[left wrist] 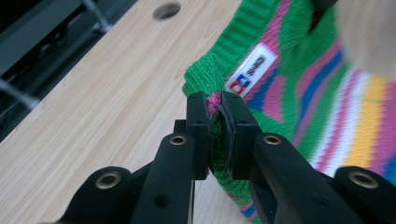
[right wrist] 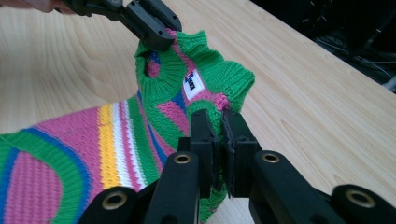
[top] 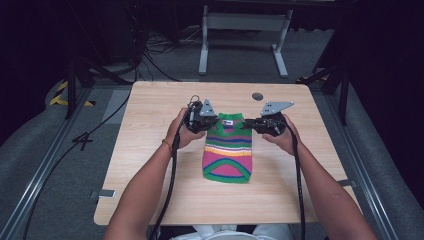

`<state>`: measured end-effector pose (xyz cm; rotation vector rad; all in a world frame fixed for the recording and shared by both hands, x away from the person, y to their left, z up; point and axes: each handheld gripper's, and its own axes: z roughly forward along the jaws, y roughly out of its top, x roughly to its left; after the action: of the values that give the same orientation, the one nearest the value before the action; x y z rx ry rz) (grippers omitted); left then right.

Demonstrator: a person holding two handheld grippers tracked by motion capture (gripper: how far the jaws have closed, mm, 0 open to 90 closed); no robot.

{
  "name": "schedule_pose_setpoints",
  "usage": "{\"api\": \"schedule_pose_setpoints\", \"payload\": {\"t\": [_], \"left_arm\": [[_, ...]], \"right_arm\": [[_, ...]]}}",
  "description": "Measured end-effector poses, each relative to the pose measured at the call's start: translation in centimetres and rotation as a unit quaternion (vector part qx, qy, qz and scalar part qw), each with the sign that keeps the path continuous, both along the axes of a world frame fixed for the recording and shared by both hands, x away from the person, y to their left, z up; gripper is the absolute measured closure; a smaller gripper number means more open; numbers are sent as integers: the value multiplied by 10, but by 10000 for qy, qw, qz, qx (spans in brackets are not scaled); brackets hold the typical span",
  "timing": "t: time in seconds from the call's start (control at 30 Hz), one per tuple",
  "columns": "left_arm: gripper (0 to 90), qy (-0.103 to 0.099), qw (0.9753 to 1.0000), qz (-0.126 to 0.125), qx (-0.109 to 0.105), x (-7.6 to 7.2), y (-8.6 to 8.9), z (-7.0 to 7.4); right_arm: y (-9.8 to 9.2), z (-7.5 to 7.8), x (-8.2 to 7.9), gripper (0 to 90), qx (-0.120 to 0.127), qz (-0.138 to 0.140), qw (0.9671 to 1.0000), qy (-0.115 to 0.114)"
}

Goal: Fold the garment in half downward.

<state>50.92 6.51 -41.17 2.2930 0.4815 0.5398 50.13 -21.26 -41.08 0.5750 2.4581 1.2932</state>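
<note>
You held the striped knit sweater [top: 227, 147] flat on the wooden surface [top: 150, 165], your left tool [top: 203, 121] and right tool [top: 255, 123] each pinching a top corner beside its green collar [right wrist: 205, 65].

Bare table [top: 150, 175] surrounds the sweater [top: 227, 150] on all sides. The grommet hole [top: 257, 96] beyond the sweater is the sole surface interruption.
</note>
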Motion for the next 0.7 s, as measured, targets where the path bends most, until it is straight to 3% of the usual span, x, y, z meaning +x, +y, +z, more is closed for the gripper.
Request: {"api": "schedule_pose_setpoints", "payload": {"t": [0.1, 0.17, 0.23, 0.3, 0.4, 0.5, 0.6, 0.7], "left_arm": [[826, 63, 9993, 357, 25, 19, -3, 1], [826, 48, 9988, 479, 33, 23, -4, 2], [826, -86, 9977, 665, -40, 33, -4, 9], [826, -140, 9977, 665, -65, 34, -4, 11], [825, -300, 9980, 533, -142, 28, -2, 19], [825, -414, 9986, 333, -44, 15, 3, 18], [823, -475, 9988, 72, 53, -3, 9, 8], [820, -368, 9992, -169, 35, -20, 13, -3]], "right_arm": [[0, 3, 14, 846, -28, -235, 9997, 2], [0, 3, 17, 846, -55, -284, 9996, -33], [2, 10, 30, 846, -75, -369, 9992, -131], [3, 13, 32, 846, -57, -369, 9992, -146], [5, 20, 33, 845, -44, -299, 9991, -301], [5, 22, 23, 844, 21, -77, 9993, -361], [5, 18, 8, 839, -23, 210, 9990, -385], [4, 7, -12, 840, -180, 557, 9976, -360]]}}
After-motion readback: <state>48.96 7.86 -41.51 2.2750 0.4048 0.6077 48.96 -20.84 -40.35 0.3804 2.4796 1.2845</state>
